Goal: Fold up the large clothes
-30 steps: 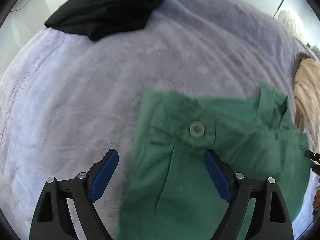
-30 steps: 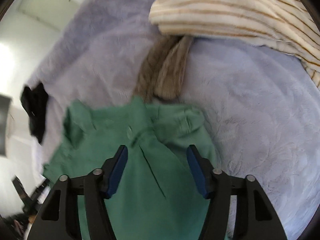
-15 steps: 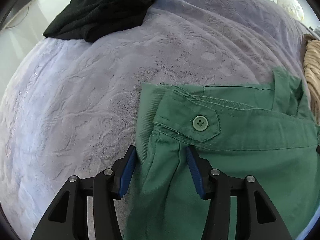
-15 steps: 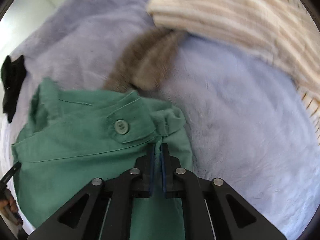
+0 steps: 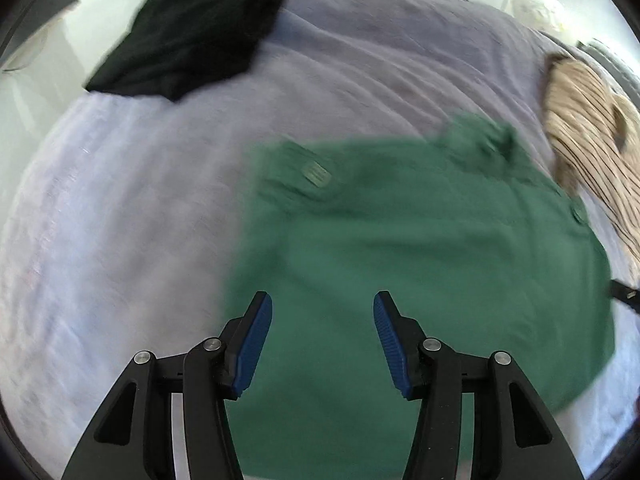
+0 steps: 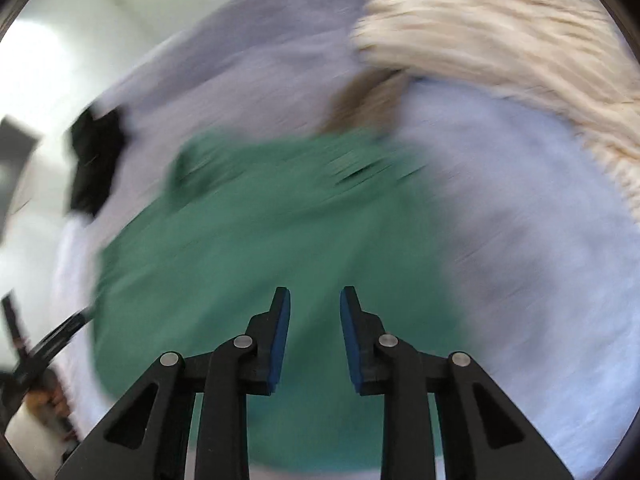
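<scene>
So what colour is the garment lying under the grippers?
Green garment, clearest in the left wrist view.

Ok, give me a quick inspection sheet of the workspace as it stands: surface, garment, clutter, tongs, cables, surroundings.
Surface: lavender bedspread, wrinkled.
Job's things: green garment lying on the spread, button tab showing; frames blurred, fold state unclear.
Clutter: black garment at the far edge; cream striped fabric and a brown piece beyond the green one.
Tongs: left tongs apart, nothing pinched; right tongs narrowly apart, have just been opening, nothing pinched.
Cables: nothing seen.
Surroundings: pale walls; a hand at the right view's edge.
</scene>
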Motion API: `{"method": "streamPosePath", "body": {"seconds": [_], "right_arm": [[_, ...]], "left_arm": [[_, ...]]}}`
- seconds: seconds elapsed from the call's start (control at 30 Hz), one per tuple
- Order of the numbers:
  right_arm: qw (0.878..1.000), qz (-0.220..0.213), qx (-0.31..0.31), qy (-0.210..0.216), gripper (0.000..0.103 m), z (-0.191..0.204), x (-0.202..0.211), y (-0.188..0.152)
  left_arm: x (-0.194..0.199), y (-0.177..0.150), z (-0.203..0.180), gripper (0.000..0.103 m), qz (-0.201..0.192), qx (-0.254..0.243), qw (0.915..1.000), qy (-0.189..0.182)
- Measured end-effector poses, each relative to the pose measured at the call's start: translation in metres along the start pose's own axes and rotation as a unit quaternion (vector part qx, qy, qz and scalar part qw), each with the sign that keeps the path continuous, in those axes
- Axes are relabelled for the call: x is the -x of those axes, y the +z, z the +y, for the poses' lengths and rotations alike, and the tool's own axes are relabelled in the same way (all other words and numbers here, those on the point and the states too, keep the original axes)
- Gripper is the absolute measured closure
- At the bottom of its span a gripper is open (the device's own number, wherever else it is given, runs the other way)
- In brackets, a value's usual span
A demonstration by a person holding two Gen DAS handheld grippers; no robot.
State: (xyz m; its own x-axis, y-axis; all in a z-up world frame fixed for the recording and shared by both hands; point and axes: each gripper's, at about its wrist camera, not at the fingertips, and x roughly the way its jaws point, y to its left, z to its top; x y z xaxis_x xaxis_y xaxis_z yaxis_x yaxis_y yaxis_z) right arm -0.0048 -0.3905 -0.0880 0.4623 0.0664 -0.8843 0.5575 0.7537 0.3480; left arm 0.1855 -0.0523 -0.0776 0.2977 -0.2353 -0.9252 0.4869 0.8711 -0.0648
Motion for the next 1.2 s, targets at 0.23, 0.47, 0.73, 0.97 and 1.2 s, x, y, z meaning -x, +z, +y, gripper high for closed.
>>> {"method": "streamPosePath", "body": {"seconds": [0.23, 0.47, 0.73, 0.97, 1.2], "right_arm": [[0.997, 0.067, 0.035, -0.016, 0.087, 0.026, -0.055, -0.05], [0.988, 0.035, -0.025, -0.15, 0.103, -0.074, -0.027, -0.043], [0.993, -0.007, -0.055, -0.107, 0.103, -0.07, 0.007, -0.023], [0.992, -0.041, 0.02, -0.116, 0.103, -0.022, -0.022, 0.047], [0.991, -0.004, -0.07, -0.114, 0.103, -0.076, -0.077, 0.054]], "left_arm": [[-0.038, -0.045, -0.019, 0.048, 0.026, -0.04, 0.9981, 0.038], [-0.021, -0.047, 0.033, 0.048, 0.016, 0.002, 0.9969, 0.078], [0.003, -0.042, 0.069, 0.048, 0.008, 0.1, 0.9915, 0.083], [-0.022, -0.016, 0.049, 0.048, -0.001, 0.056, 0.9938, 0.096], [-0.05, -0.017, 0.055, 0.033, 0.003, 0.061, 0.9917, 0.113]]}}
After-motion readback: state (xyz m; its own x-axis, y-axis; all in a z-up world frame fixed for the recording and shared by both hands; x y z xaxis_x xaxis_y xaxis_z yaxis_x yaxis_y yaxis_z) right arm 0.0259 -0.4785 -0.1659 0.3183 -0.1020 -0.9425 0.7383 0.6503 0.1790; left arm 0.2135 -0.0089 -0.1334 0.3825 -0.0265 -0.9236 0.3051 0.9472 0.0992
